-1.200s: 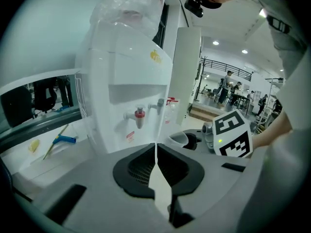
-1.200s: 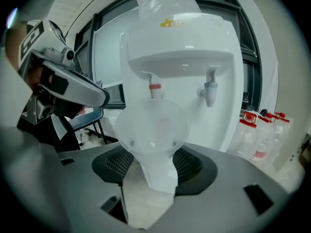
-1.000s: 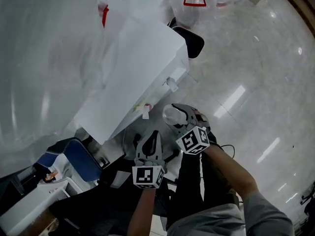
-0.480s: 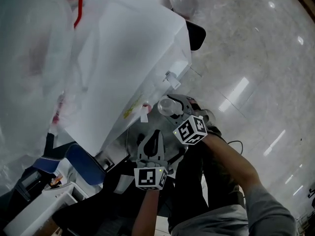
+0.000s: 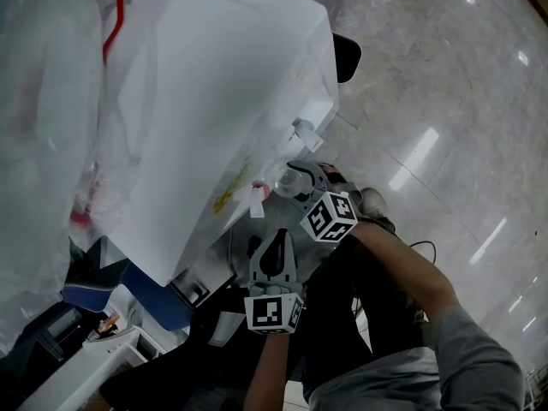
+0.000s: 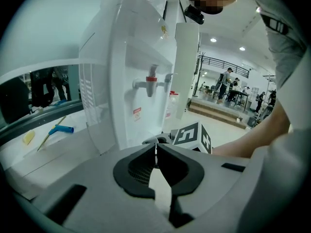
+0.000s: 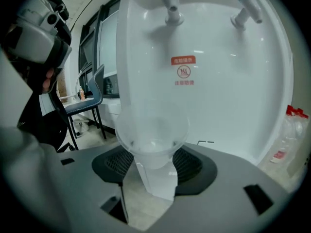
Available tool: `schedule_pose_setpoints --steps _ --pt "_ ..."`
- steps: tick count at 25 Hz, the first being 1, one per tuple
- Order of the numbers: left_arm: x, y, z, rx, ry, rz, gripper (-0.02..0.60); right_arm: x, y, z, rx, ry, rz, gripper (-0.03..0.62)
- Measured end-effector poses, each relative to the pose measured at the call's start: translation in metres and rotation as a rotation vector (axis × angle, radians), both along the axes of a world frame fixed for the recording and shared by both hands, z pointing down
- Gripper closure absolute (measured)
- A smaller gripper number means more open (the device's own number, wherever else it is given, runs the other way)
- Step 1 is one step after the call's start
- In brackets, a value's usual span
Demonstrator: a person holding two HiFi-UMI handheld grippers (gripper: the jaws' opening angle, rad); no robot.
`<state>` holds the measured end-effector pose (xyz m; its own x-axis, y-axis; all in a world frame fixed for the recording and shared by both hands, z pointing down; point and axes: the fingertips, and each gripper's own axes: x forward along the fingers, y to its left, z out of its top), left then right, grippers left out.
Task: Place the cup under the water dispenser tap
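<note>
— Where is the cup [image 7: 153, 132]?
— Clamped in the right gripper [image 7: 154, 168]; the jaws stand wide, one pad on each side of its clear wall, and it is upright with the mouth up; in the right gripper view it hangs in front of the water dispenser [image 7: 218, 91], below the red tap [image 7: 170, 3] at twelve o'clock and well apart from it; the second tap [image 7: 245, 8] is at one o'clock.
— And the left gripper [image 6: 156, 152]?
— Its jaws are closed on each other with nothing between them; in the head view it hangs at six o'clock of the right one, nearer the person; in its own view the right gripper's marker cube [image 6: 194, 137] stands just past its tips at one o'clock, between it and the foot of the dispenser.
— What else is around?
— In the head view, clear plastic sheeting [image 5: 51, 144] lies against the dispenser at nine o'clock; a glossy floor [image 5: 445, 101] spreads from one to four o'clock; the person's forearm [image 5: 402, 272] comes in from five o'clock to the right gripper; in the right gripper view a blue chair [image 7: 91, 98] stands at nine o'clock beside the dispenser, and a red sticker [image 7: 183, 72] sits on its front under the red tap.
— Is anything against the cup?
— The two pads; the dispenser's front is near behind it; whether they touch I cannot tell.
</note>
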<state>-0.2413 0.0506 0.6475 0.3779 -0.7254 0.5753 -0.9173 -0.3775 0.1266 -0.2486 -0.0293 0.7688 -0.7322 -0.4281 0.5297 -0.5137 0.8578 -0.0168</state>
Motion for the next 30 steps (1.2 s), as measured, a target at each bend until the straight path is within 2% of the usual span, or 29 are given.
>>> schedule_pose_setpoints --steps 17,26,30 --pt "-0.013 0.003 0.015 -0.003 0.008 -0.022 0.563 -0.016 -0.012 0.021 0.04 0.07 -0.058 0.345" --pt "-0.014 0.003 0.017 -0.007 0.005 -0.016 0.563 -0.017 -0.012 0.023 0.068 0.082 -0.06 0.331" --pt "-0.012 0.003 0.017 -0.006 0.007 -0.01 0.563 -0.015 -0.014 0.024 0.062 0.084 -0.066 0.305"
